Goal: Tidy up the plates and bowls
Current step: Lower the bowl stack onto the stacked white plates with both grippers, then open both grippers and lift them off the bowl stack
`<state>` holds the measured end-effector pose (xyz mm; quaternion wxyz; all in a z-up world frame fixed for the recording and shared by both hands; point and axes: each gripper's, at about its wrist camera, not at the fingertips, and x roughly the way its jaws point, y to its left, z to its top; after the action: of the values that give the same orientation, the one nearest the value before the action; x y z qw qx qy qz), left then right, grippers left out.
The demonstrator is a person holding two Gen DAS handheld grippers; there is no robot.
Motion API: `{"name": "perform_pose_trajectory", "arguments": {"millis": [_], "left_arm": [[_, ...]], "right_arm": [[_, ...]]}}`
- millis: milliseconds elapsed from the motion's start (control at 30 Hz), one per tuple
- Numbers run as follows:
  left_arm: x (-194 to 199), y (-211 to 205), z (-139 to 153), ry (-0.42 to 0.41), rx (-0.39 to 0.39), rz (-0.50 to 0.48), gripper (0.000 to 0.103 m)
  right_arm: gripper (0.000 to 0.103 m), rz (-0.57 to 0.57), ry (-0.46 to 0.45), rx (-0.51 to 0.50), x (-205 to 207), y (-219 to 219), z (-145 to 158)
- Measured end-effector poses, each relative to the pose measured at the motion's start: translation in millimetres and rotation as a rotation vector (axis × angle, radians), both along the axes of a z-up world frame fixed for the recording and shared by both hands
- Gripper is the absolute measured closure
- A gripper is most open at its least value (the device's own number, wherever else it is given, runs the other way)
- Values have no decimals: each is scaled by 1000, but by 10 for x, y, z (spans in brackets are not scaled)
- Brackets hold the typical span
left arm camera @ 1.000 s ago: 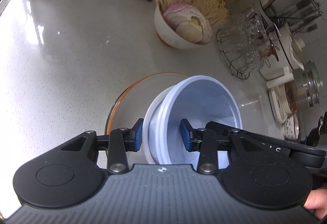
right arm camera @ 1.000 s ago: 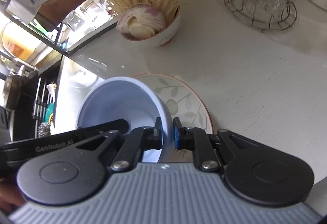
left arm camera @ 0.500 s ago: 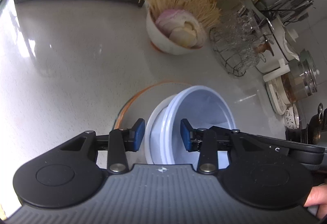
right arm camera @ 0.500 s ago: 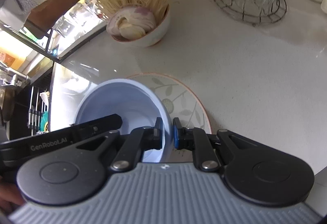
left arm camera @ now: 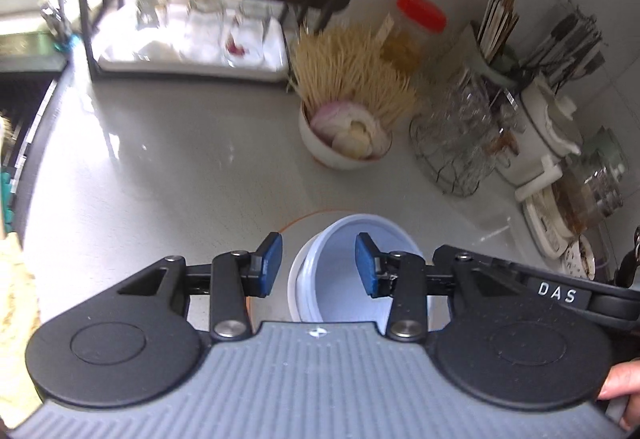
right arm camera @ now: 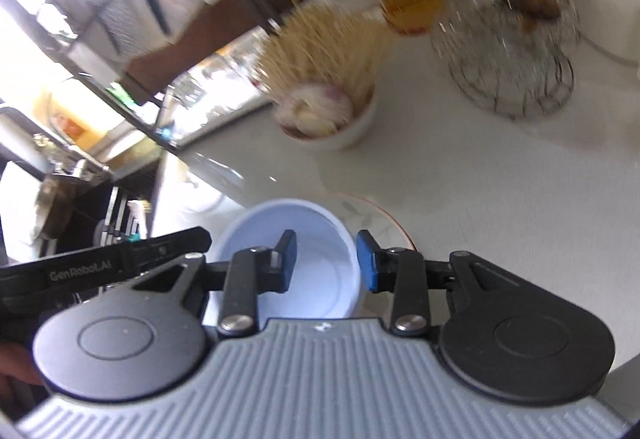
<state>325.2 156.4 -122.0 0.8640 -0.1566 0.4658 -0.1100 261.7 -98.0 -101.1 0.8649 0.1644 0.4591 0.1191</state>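
Note:
Two nested pale blue bowls [left arm camera: 340, 279] [right arm camera: 316, 239] rest on a leaf-patterned plate with an orange rim [left arm camera: 298, 219] [right arm camera: 380, 229] on the grey counter. My left gripper [left arm camera: 317, 265] hovers above them, open: its left pad is outside the rim and its right pad over the hollow, neither touching. My right gripper [right arm camera: 327, 261] hangs over the bowls' right side. Its jaws are opening, with the rim below and between them and no pad pressing on it. Each gripper's body shows at the edge of the other's view.
A white bowl of onion and dry noodles [left arm camera: 344, 143] [right arm camera: 328, 119] stands behind the plate. Right of it are a wire basket of glasses [left arm camera: 452, 143] [right arm camera: 512, 59], a red-lidded jar [left arm camera: 420, 9], utensil holders and a white kettle [left arm camera: 548, 131]. A dish rack [left arm camera: 188, 39] stands at the back left.
My right gripper has let go of the bowl's rim and its jaws have spread. Both grippers have lifted away, so the bowls look smaller and more of the rack shows.

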Motion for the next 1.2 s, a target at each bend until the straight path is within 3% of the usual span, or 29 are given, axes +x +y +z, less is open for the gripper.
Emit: {"name": "perform_pose_trajectory", "arguments": {"millis": [300,500,900,1200], "left_arm": [[-615,-109,895,-204,104,78,54],[-1072,-258,1238,-272,113,128,52],[-1997,-753,1435,-291,106,171,49],[-2534,-1108,1369,-310,139,209,48]], "right_arm": [[66,75,-216,64,-312,-253,841],[66,73,-277,96,-638,-449,1111],[66,112,-370,64,-1591,-838,1329],[66,137,-377,42,-1977,-983,1238]]}}
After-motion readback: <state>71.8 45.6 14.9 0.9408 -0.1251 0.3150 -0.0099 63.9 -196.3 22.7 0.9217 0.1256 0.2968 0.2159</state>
